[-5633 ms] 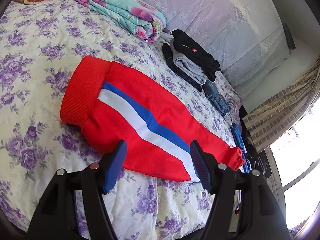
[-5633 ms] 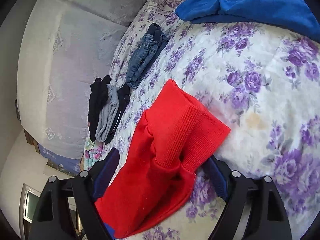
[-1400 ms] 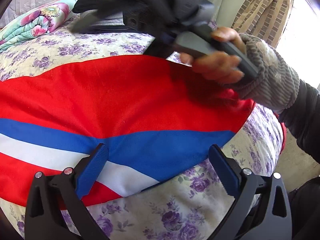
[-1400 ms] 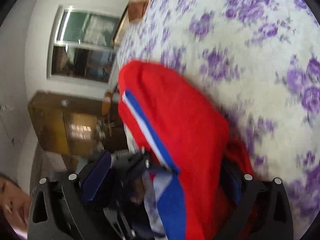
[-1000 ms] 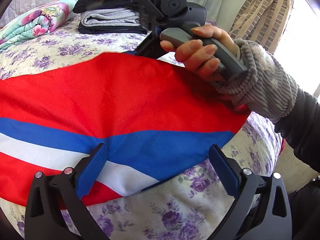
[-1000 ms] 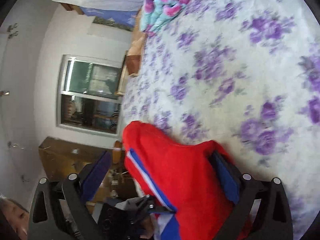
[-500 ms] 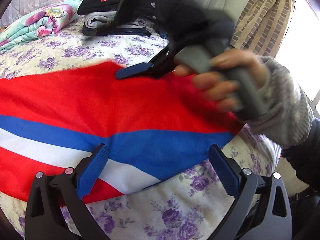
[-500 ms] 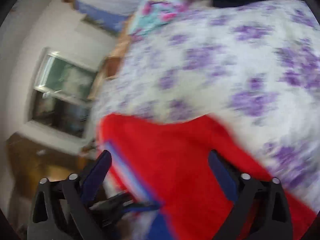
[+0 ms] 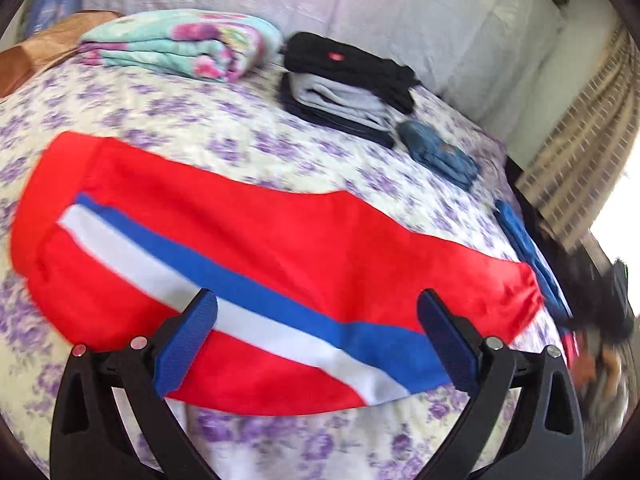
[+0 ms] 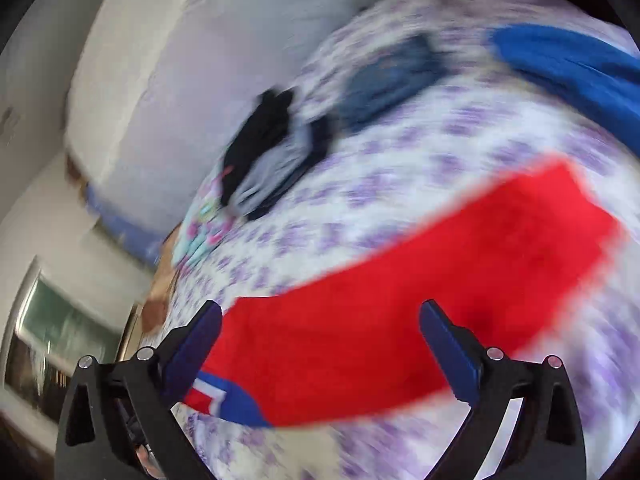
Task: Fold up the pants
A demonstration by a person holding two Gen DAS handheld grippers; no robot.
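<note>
Red pants (image 9: 280,248) with a blue-and-white side stripe lying lengthwise across the flowered bed (image 9: 192,120), waistband toward the left of the left wrist view, cuffs toward the right edge near the curtain side. Left tongs (image 9: 318,336) spread wide above the near edge of the cloth, nothing between the pads. Right tongs (image 10: 320,344) opening to full width over the red fabric, nothing pinched, view heavily blurred. Likely risks from here: a fast swing dragging a pad across the loose cloth and rucking the flat layer; a bite catching only the top layer, leaving the lower leg behind and skewing the fold; cuffs close to the bed's edge slipping off if tugged that way. Also near enough to matter: a folded stack of dark and grey clothes (image 9: 348,88), small folded jeans (image 9: 440,156) and a blue garment (image 9: 524,248), any of which could be knocked or swept up by a wide carry. Folded floral blanket (image 9: 180,44) well apart, little danger there.
</note>
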